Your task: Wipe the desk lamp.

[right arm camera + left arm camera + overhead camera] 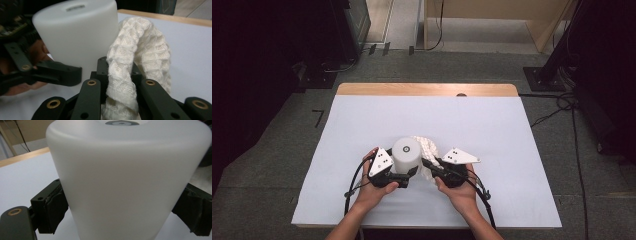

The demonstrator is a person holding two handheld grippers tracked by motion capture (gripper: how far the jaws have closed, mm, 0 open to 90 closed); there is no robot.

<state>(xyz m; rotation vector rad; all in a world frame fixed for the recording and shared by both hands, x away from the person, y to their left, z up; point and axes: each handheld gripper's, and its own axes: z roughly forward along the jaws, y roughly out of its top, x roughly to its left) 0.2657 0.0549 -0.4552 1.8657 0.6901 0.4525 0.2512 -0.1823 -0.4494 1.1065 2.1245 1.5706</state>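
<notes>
A white frosted cylinder (406,154) with a small dark ring on its top stands upright near the middle of the white table (492,125). My left gripper (404,176) is shut on its lower part; both pads (56,207) press on the cylinder (125,180). A white waffle-weave cloth (428,146) is bunched just right of the cylinder (77,32). My right gripper (429,165) is shut on a fold of the cloth (125,72), which arches up from its jaws beside the cylinder.
A wooden strip (427,89) edges the table's far side. Dark stands and cables (562,102) sit on the grey floor beyond and to the right. The left gripper's jaw (60,72) reaches in beside the cylinder in the right gripper view.
</notes>
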